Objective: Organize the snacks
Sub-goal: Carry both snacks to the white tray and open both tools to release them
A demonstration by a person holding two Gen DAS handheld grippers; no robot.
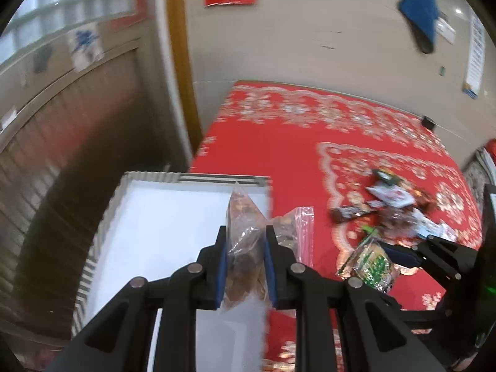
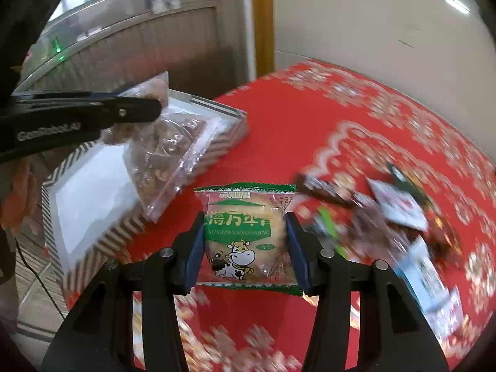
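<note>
My left gripper (image 1: pixel 243 257) is shut on a clear zip bag of brown nuts (image 1: pixel 245 241) and holds it over the right edge of a white tray with a striped rim (image 1: pixel 148 177). The bag also shows in the right wrist view (image 2: pixel 167 155), hanging from the left gripper (image 2: pixel 155 108) over the tray (image 2: pixel 93 204). My right gripper (image 2: pixel 245 241) is shut on a green-and-clear cow-print cake packet (image 2: pixel 245 235), held above the red cloth. That packet shows in the left wrist view (image 1: pixel 372 263).
A red patterned tablecloth (image 1: pixel 279 142) covers the table. A loose pile of wrapped snacks (image 1: pixel 390 201) lies to the right, also in the right wrist view (image 2: pixel 396 217). A wall and a wooden post (image 1: pixel 183 62) stand behind the table.
</note>
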